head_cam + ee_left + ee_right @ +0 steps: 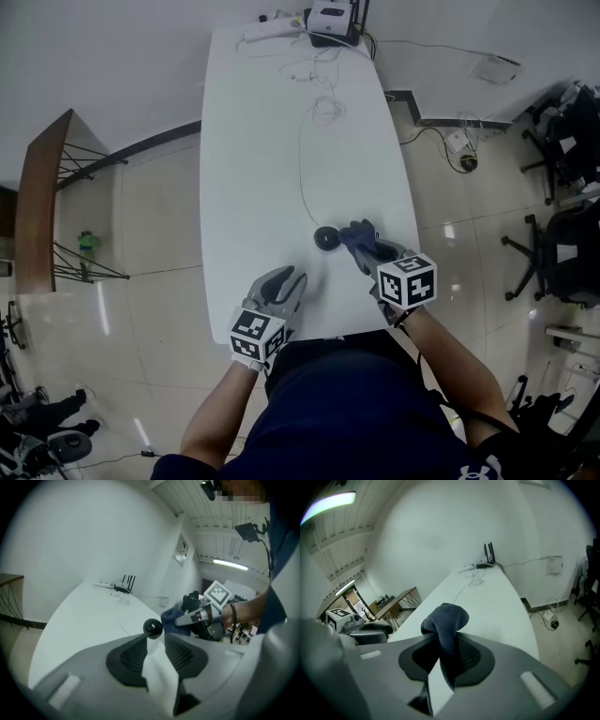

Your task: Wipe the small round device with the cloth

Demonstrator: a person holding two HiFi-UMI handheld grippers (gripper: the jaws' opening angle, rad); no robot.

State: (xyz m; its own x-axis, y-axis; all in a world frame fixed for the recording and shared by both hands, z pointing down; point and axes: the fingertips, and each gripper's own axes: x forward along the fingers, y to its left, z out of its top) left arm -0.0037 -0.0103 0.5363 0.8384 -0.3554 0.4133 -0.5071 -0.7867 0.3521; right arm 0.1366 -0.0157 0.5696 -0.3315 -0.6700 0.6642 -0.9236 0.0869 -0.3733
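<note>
closest to the lens in the head view is the person's dark shirt (356,412), and just past it both tools sit over the near end of the white table (253,141). the left gripper (289,279) points toward the small round device (326,238) but stays a little apart from it. the right gripper (367,246) brings the blue cloth (356,233) up against the device's right side, touching or nearly so. a thin cable (302,169) runs from the device up the table. from the left gripper view i read its tongs as narrow and empty: a slim gap with bare table showing through, and the black ball of the device just beyond the tips, not between them. from the right gripper view the tongs are clamped on a fold of the cloth, which bunches above the pads and hides all but a dark sliver of the device behind it. my worry is that nothing holds the device. i judge that a sideways rub from the cloth could roll or skid it across the smooth top, dragging its cable. the left tongs look too narrow to steady it without opening first. the pinch on the cloth is also only a fold, so a hard stroke could pull it free.
</note>
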